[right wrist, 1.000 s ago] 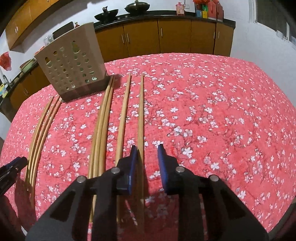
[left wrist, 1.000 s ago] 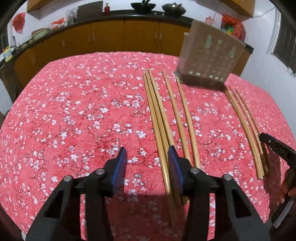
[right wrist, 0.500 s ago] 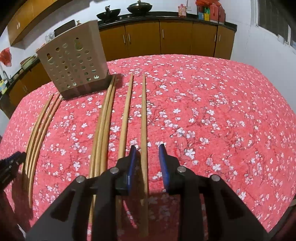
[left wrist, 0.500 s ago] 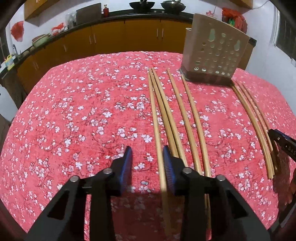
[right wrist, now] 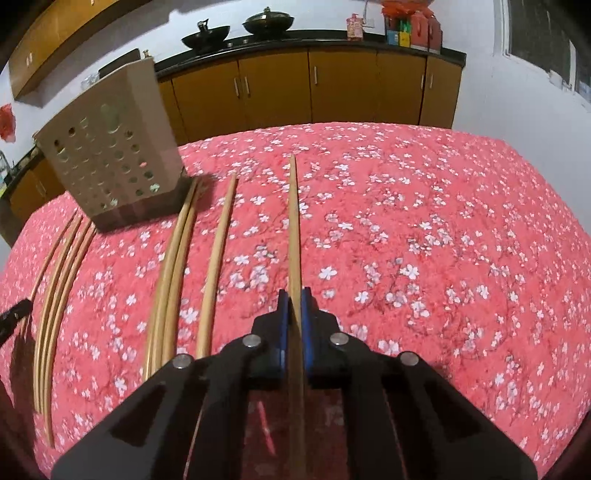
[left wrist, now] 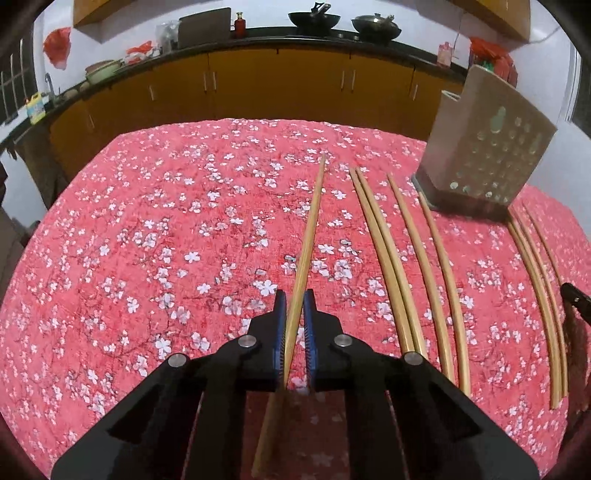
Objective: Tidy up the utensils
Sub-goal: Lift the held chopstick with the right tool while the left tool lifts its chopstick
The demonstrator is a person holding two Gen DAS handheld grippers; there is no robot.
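Floral cloth [left wrist: 147, 229]; each hand-held gripper [left wrist: 294, 295] [right wrist: 294, 293] clamped on its own chopstick [left wrist: 312, 218] [right wrist: 293, 221].

Big table under a red cherry-blossom tablecloth [left wrist: 166, 240]. Lying on it are loose bamboo chopsticks [left wrist: 391, 258] in rough rows, and a beige perforated utensil holder [left wrist: 487, 147] stands at their far ends.

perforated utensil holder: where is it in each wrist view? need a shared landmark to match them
Left wrist: the utensil holder stands upper right, at the far ends of the loose chopsticks.
Right wrist: the utensil holder stands upper left, beyond the chopstick rows.
Shared landmark: the two dark woks on the counter behind the flowered tablecloth.
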